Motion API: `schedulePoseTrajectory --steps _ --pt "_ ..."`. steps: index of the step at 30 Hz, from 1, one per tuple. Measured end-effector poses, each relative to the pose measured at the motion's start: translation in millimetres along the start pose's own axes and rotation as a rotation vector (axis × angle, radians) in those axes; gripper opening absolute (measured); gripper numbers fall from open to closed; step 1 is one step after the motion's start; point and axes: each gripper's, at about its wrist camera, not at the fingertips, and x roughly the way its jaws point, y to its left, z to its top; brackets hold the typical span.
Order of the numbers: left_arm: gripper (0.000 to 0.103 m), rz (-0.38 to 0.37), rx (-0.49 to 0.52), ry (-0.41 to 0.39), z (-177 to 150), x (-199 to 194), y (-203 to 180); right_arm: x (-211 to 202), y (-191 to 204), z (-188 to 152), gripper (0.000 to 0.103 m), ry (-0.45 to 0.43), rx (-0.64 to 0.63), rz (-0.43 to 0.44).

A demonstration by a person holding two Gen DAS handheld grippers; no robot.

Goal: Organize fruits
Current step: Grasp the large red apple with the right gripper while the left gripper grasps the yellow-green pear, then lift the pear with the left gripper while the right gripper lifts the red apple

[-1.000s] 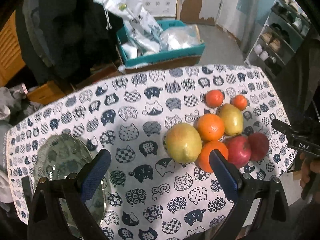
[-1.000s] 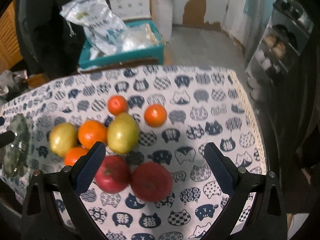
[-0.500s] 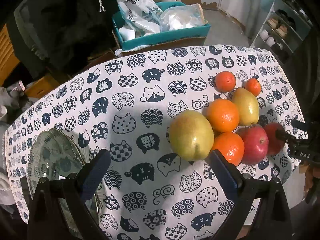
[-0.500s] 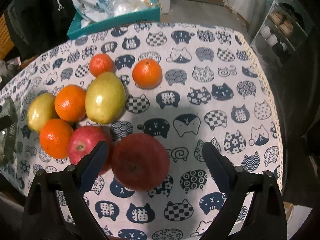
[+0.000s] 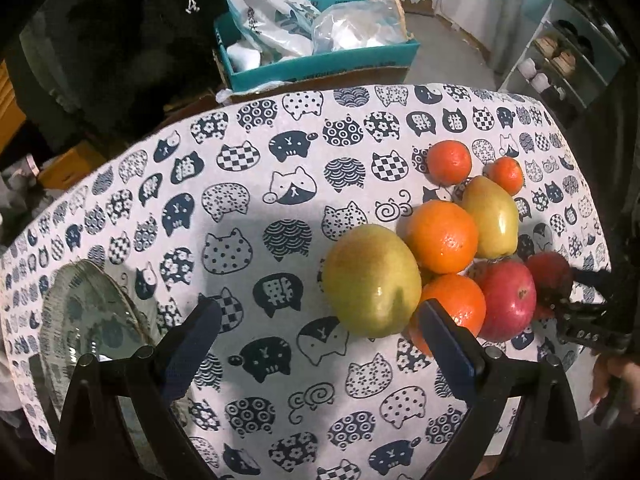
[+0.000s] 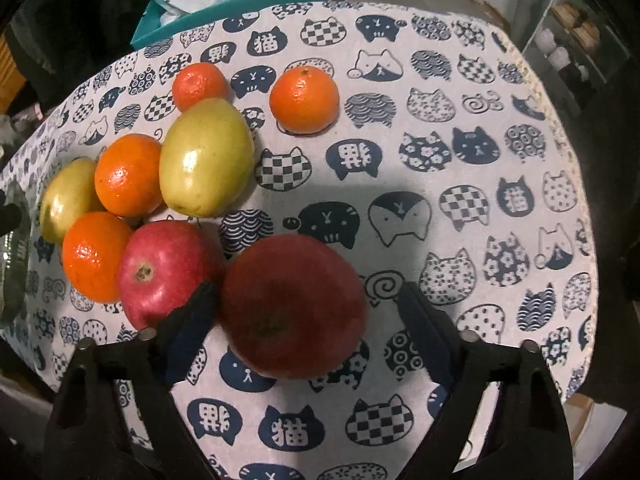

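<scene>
The right gripper (image 6: 308, 304) stands spread wide with a dark red apple (image 6: 294, 306) sitting between its two blue pads; the left pad looks right against the apple's side and the right pad is apart from it, so nothing is clamped. Touching that apple on its left is a brighter red apple (image 6: 166, 270), and beyond lie two oranges (image 6: 128, 176), two yellow-green pears (image 6: 206, 158) and two small mandarins (image 6: 304, 100), all loose on the cat-print tablecloth (image 6: 460, 184). The left gripper (image 5: 316, 324) is likewise spread apart over bare cloth, holding nothing, with the nearest pear (image 5: 372, 280) just ahead of its right finger, which covers part of an orange (image 5: 452, 308). At the table's left edge sits a glass plate (image 5: 86, 320), partly hidden behind the left finger; nothing can be seen on the part that shows. Behind the table a teal box (image 5: 320, 64) holds white and clear plastic bags (image 5: 280, 12), their contents too unclear to name. A shelf (image 5: 560, 64) at far right carries small objects that are hard to make out.
</scene>
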Motion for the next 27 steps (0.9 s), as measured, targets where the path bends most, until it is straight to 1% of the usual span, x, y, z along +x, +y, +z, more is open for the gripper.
schedulePoseTrajectory --steps 1,5,9,15,19,21,23,24,27 --pt "0.100 -0.009 -0.006 0.003 1.0 1.0 0.0 4.1 0.4 0.5 0.075 0.013 -0.001 0.006" --pt "0.100 -0.018 -0.011 0.010 5.6 5.6 -4.0 6.9 7.6 -2.2 0.075 -0.003 -0.058 -0.035" --pt "0.100 -0.031 -0.018 0.028 11.3 14.1 -8.3 4.7 4.7 -2.0 0.075 -0.025 -0.064 -0.057" --pt "0.100 -0.030 -0.027 0.071 16.1 34.1 -13.1 -16.0 2.2 4.6 0.075 -0.093 -0.055 -0.061" --pt "0.100 -0.036 -0.041 0.100 18.3 45.6 -13.6 -19.4 5.8 7.8 0.075 -0.111 -0.054 -0.053" --pt "0.100 -0.049 -0.053 0.117 17.9 52.0 -13.5 -13.5 8.7 11.0 0.075 -0.115 -0.059 -0.052" --pt "0.096 -0.062 -0.062 0.132 16.6 56.9 -13.1 -16.4 9.3 11.7 0.075 -0.120 -0.060 -0.049" --pt "0.094 -0.085 -0.070 0.139 15.9 59.5 -12.5 -15.2 11.1 11.0 0.075 -0.121 -0.058 -0.045" --pt "0.086 -0.122 -0.075 0.153 14.7 63.9 -13.0 -22.3 11.5 11.2 0.075 -0.128 -0.052 -0.038"
